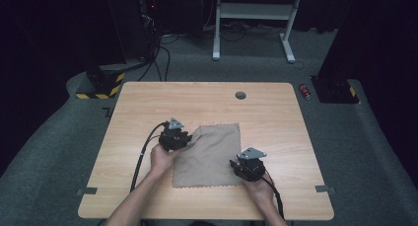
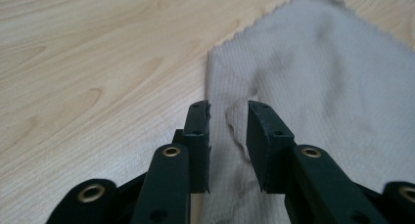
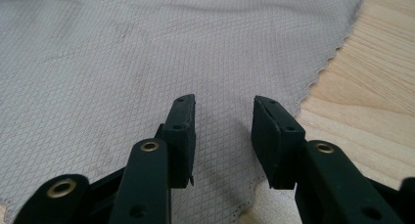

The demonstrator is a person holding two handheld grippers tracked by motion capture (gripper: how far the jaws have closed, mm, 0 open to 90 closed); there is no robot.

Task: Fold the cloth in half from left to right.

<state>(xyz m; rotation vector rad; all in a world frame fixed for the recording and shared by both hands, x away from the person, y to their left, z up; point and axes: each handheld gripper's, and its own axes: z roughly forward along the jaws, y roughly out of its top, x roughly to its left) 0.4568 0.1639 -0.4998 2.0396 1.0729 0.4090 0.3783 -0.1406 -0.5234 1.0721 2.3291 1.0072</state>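
Seen from the high view, a beige microfibre cloth (image 1: 209, 157) lies spread on the wooden tabletop (image 1: 148, 102), toward the person's side of its middle, with its far-left corner folded in and rumpled. The left gripper (image 1: 183, 141) sits at that rumpled corner and the right gripper (image 1: 235, 166) rests near the cloth's near-right corner; from this view I cannot tell how either pair of jaws stands. Along the left gripper view, the left gripper (image 2: 228, 106) has its jaws a narrow gap apart, straddling a raised wrinkle of the cloth (image 2: 313, 72) close to its left edge, with bare tabletop (image 2: 88, 62) beside it; nothing is pinched yet. Along the right gripper view, the right gripper (image 3: 222, 102) holds its jaws wider apart, low over flat cloth (image 3: 147, 53) just inside the scalloped edge, tabletop (image 3: 372, 82) to one side. By its look the cloth is light, thin and limp, with a fine diamond weave that should give the pads fair friction; it will sag and drape rather than hold shape, and cannot break. I judge the best hold is a corner or a lifted fold, since flat fabric gives the jaws little to bite.
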